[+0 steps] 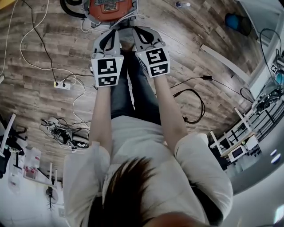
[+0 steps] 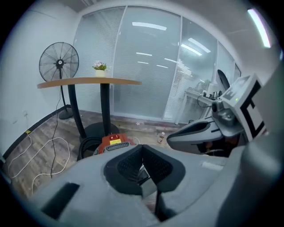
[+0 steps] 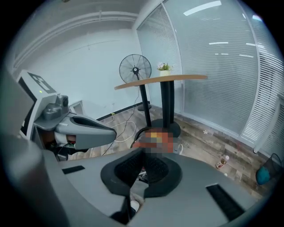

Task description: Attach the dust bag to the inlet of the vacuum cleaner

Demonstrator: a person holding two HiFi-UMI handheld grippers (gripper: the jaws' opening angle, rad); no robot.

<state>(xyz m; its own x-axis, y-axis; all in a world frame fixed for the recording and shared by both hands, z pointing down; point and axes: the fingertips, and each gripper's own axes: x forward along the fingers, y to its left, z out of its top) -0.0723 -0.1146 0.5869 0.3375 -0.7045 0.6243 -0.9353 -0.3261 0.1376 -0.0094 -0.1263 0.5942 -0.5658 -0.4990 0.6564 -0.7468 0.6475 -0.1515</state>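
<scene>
The red vacuum cleaner (image 1: pixel 110 9) stands on the wood floor just ahead of my feet, with a black hose (image 1: pixel 71 8) coiled at its left. It also shows in the left gripper view, where the vacuum cleaner (image 2: pixel 113 142) lies beyond the jaws. I hold both grippers side by side above my legs, pointing down toward it. My left gripper (image 1: pixel 110 39) is shut with nothing between its pads. My right gripper (image 1: pixel 141 34) is shut and empty too. No dust bag shows in any view.
A white power strip (image 1: pixel 62 84) and white cables lie on the floor at left, a black cable loop (image 1: pixel 195 106) at right. Behind the vacuum stand a round bar table (image 2: pixel 88 82), a floor fan (image 2: pixel 59 62), a small bottle (image 2: pixel 161 137) and a glass wall.
</scene>
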